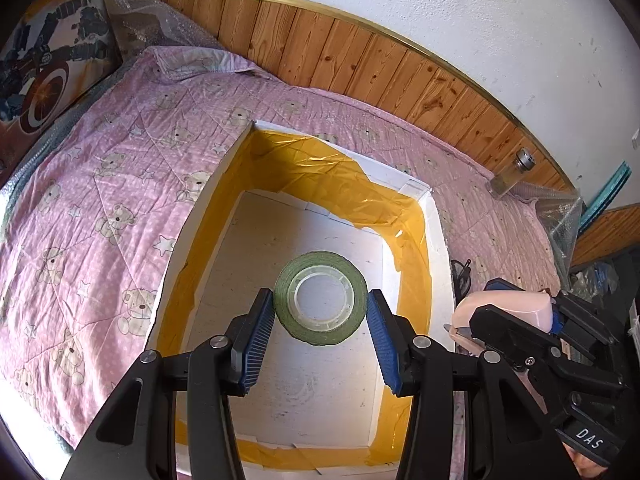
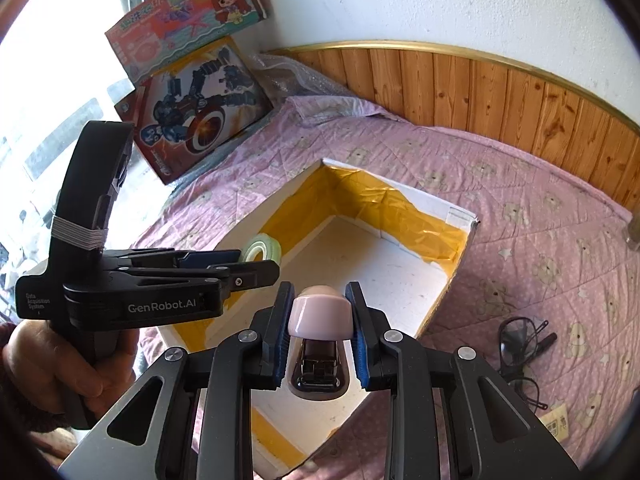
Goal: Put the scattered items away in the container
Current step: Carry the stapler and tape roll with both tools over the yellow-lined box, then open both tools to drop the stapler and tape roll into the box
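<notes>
The green tape roll (image 1: 321, 303) hangs over the middle of the white box (image 1: 434, 248), between the blue pads of the left gripper (image 1: 321, 312). Its 9 o'clock edge touches the left pad, but a thin gap seems to show at 3 o'clock, so I cannot tell whether it is pinched or just released. If it is loose, it may land on edge and roll against the yellow-taped wall.

At 3 o'clock, just outside the box's rim, the right gripper (image 2: 320, 320) pinches a pink stapler (image 2: 320, 316) by its sides. The smooth rounded shell could slip, and the two tools are close enough to knock together over the opening.

Black glasses (image 2: 520, 340) lie on the pink quilt (image 2: 520, 200) at 4 o'clock of the box, not yet tidied. Their thin arms could snag.
</notes>
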The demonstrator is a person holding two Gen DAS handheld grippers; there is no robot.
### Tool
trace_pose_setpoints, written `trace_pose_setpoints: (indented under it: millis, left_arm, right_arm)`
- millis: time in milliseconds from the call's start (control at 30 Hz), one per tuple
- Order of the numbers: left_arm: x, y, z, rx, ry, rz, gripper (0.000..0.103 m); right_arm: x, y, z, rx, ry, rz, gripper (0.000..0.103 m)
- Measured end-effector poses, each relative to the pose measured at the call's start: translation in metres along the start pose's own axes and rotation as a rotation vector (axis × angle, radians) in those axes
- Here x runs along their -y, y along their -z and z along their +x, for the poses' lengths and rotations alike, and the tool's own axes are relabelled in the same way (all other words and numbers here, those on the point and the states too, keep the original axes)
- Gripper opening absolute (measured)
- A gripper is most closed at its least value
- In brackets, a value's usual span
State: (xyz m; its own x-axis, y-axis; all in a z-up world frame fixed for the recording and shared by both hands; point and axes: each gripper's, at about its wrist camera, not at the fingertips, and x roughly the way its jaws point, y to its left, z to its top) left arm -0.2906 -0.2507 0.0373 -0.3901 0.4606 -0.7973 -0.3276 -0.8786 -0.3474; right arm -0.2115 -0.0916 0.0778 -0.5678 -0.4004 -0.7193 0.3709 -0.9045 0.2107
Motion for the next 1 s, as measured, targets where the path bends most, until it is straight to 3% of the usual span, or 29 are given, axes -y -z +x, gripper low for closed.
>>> trace_pose_setpoints:
  millis: [233, 567, 1000]
  left_arm:
    - [-0.003, -0.026, 0.013, -0.036, -0.002, 0.002, 0.049]
    - [-0.012, -0.055, 0.053, -0.126, -0.002, -0.041, 0.049]
    - [-0.02, -0.08, 0.124, -0.225, -0.117, -0.063, 0.049]
  right_arm:
    - [0.012, -0.02, 0.021, -0.032, -0.017, 0.007, 0.027]
    - [0.045, -0.043, 0.066, -0.142, -0.026, 0.061, 0.027]
    - [0.073, -0.057, 0.128, -0.312, 0.024, 0.025, 0.028]
